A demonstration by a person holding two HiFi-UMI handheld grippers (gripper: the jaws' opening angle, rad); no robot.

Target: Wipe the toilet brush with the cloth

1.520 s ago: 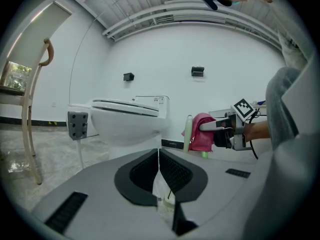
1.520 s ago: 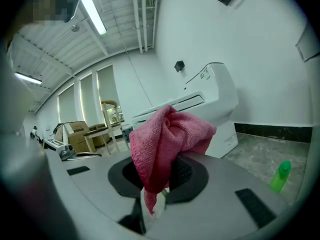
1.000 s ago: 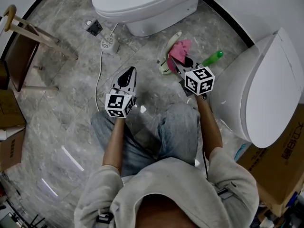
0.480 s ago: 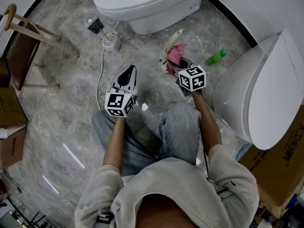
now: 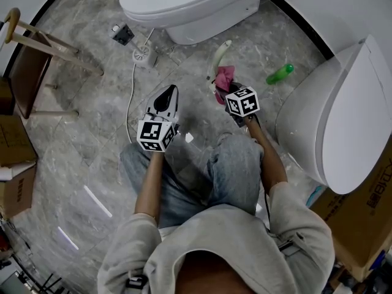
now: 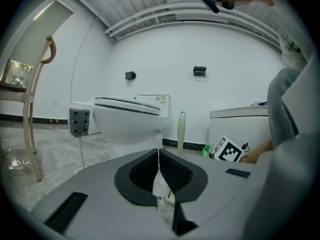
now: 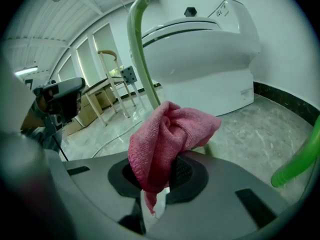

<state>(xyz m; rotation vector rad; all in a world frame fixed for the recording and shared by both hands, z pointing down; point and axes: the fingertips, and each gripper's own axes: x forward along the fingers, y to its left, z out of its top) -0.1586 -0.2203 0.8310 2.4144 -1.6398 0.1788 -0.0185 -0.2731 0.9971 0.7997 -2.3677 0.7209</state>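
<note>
While the right hand-held gripper (image 7: 155, 180) clamps cloth (image 7: 167, 134), the brush (image 7: 136, 44) rises behind it.

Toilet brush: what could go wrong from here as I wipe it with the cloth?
1. The toilet brush has its handle up with only the cloth in the right tool against it. The left tool is shut, empty and apart from it, so a firm wipe could tip it.
2. The cloth is pinched as a loose bunch and might pull free.
3. The green bottle lies close by on the floor and could get knocked.
</note>
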